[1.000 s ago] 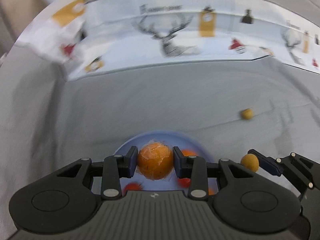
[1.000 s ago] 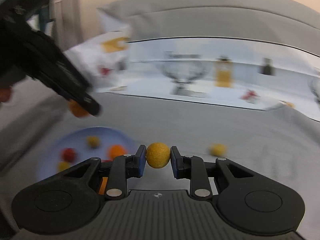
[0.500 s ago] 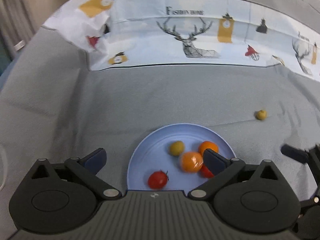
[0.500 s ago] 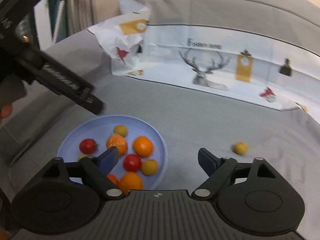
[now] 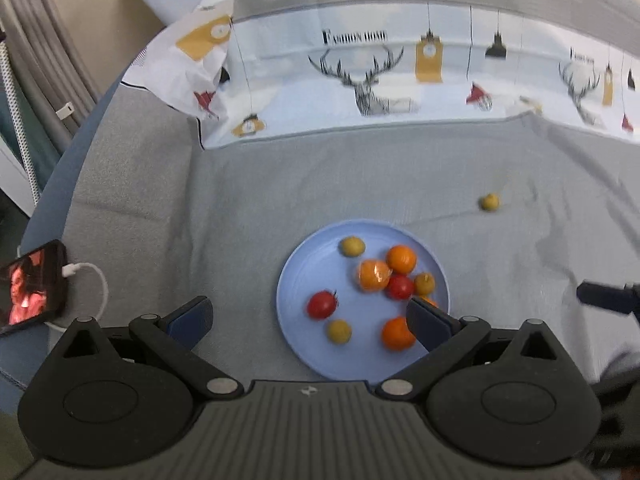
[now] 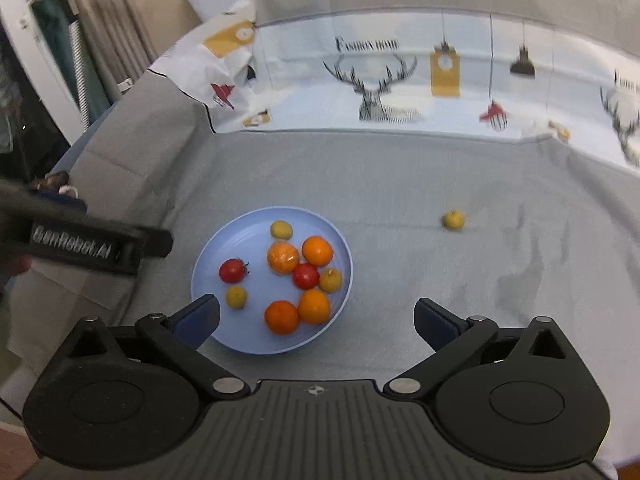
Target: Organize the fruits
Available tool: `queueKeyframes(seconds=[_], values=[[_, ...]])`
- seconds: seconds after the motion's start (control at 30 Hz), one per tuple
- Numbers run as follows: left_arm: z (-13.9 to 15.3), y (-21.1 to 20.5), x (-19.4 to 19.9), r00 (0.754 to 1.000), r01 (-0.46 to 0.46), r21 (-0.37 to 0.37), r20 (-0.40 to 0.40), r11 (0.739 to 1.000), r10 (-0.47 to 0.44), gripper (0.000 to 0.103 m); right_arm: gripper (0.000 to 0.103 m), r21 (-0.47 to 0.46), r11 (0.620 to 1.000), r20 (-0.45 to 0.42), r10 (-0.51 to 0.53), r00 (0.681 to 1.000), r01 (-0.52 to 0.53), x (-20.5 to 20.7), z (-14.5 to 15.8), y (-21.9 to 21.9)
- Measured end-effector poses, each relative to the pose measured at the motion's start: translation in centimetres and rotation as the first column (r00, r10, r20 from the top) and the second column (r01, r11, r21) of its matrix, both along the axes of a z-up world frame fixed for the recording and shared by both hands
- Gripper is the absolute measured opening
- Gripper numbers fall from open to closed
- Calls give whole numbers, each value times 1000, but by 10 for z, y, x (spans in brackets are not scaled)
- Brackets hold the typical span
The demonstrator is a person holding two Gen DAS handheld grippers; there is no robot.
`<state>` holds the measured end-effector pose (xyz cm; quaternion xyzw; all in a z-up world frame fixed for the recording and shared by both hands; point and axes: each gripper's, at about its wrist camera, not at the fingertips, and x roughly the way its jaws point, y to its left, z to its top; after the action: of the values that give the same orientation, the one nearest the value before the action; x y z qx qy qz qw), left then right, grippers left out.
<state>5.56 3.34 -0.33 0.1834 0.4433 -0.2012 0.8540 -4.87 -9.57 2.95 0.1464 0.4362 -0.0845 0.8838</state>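
A light blue plate [image 5: 298, 280] [image 6: 208, 264] sits on the grey cloth and holds several fruits: oranges [image 6: 317, 251], red tomatoes [image 6: 231, 271] and small yellow fruits [image 6: 236, 296]. A wrapped orange [image 5: 374, 275] [image 6: 283, 257] lies among them. One small yellow fruit [image 5: 489, 202] [image 6: 453, 220] lies alone on the cloth, right of the plate. My left gripper [image 5: 308, 316] is open and empty, above the plate's near side. My right gripper [image 6: 316, 316] is open and empty, above the plate's right edge.
A folded sheet printed with deer [image 5: 372, 80] [image 6: 376, 84] runs along the back. A phone with a white cable [image 5: 34, 282] lies at the left edge. The other gripper's tip shows at the right of the left wrist view [image 5: 608, 300] and at the left of the right wrist view [image 6: 92, 244].
Both grippers opened and dropped their fruits, the wrapped orange and a small yellow fruit, onto the plate. Both have since risen and pulled back from it.
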Motion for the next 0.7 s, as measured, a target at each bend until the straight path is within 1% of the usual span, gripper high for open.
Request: queueKeyframes(seconds=[0.1, 0.2, 0.3, 0.37, 0.47, 0.57, 0.6, 0.7], values=[[-7, 9, -11, 999, -22, -64, 21, 998, 24, 103, 102, -44, 999, 39, 31, 999, -29, -6, -11, 10], [-7, 22, -26, 999, -36, -94, -1, 995, 36, 103, 102, -91, 996, 81, -15, 997, 22, -18, -15, 23], [1, 41, -50, 998, -51, -140, 30, 989, 56, 103, 102, -83, 993, 120, -73, 990, 83, -37, -7, 37], [6, 49, -63, 997, -54, -143, 43, 988, 61, 103, 102, -86, 995, 137, -35, 990, 47, -48, -1, 49], [12, 59, -79, 995, -64, -140, 70, 988, 75, 103, 102, -155, 987, 168, -2, 986, 28, -58, 8, 66], [14, 64, -93, 989, -79, -106, 120, 991, 91, 103, 102, -175, 984, 197, 16, 980, 19, -66, 17, 78], [13, 67, -95, 989, -73, -107, 119, 992, 85, 103, 102, -182, 983, 200, 25, 980, 12, -68, 19, 81], [6, 76, -94, 995, -69, -130, 66, 989, 78, 103, 102, -206, 979, 189, 27, 982, 13, -70, 19, 88]])
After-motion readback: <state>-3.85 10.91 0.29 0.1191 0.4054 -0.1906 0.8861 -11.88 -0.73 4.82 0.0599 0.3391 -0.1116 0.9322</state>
